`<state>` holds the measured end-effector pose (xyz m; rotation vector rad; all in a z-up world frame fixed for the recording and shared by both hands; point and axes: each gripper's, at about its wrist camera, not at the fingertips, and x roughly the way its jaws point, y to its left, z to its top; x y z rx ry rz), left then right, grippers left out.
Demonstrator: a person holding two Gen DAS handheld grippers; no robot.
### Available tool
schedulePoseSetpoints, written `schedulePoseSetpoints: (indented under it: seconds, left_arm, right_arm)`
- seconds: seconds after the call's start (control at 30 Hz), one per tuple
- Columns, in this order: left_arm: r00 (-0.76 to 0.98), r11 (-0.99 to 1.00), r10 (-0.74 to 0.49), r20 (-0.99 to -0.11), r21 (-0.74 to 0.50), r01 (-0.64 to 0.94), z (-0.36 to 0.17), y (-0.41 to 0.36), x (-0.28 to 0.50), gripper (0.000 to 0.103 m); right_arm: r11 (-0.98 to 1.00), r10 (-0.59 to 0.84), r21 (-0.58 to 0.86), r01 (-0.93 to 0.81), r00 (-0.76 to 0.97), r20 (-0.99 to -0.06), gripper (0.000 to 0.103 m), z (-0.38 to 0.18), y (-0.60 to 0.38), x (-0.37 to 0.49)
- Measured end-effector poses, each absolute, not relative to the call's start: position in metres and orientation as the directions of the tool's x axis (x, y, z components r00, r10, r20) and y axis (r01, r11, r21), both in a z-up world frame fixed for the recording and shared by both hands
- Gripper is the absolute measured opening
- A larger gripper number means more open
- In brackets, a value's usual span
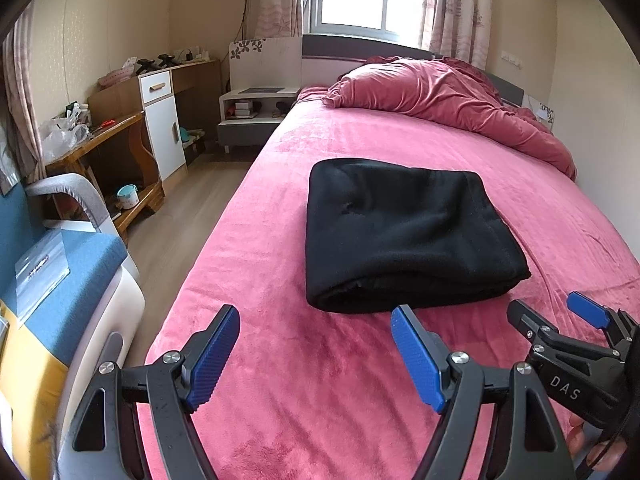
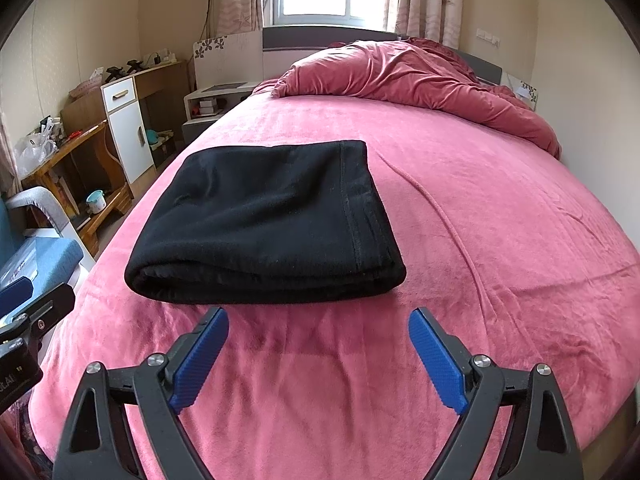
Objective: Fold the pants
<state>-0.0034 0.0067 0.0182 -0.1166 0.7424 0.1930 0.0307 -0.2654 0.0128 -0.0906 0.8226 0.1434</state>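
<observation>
Looking down both wrist views, I see the pants (image 1: pixel 408 236) folded into a black block at frame centre on the bed (image 1: pixel 320 380). My left gripper (image 1: pixel 316 334) and right gripper (image 2: pixel 319 332) gape wide, empty, just short of it.

The black pants (image 1: pixel 408 236) lie folded into a compact, roughly rectangular stack of several layers, flat on the pink bed (image 1: pixel 320 380). A stitched hem runs along the stack's right edge; the rounded fold faces the near side.
</observation>
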Motion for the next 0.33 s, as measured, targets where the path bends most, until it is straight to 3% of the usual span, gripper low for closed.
schedulePoseSetpoints:
  seconds: [0.17,0.27,0.33]
  left_arm:
    - [0.726,0.977,0.136,-0.674,-0.032,-0.212,0.0165,0.0045,-0.0047,0.08]
    - [0.74,0.977,0.137,-0.658,-0.033,-0.21,0.017,0.0046,-0.0062,0.071]
    - [0.74,0.978,0.126,-0.661,-0.043,-0.205,0.0163,0.0048,-0.0056,0.071]
  right_arm:
    - [0.986,0.094,-0.025,-0.165,0.668,-0.738,0.093,0.0102,-0.2654,0.0304]
    - [0.986,0.093,-0.024,-0.165,0.664,-0.742,0.093,0.0078,-0.2671,0.0319]
    - [0.987,0.092,-0.02,-0.16,0.659,-0.746,0.093,0.0052,-0.2692,0.033]
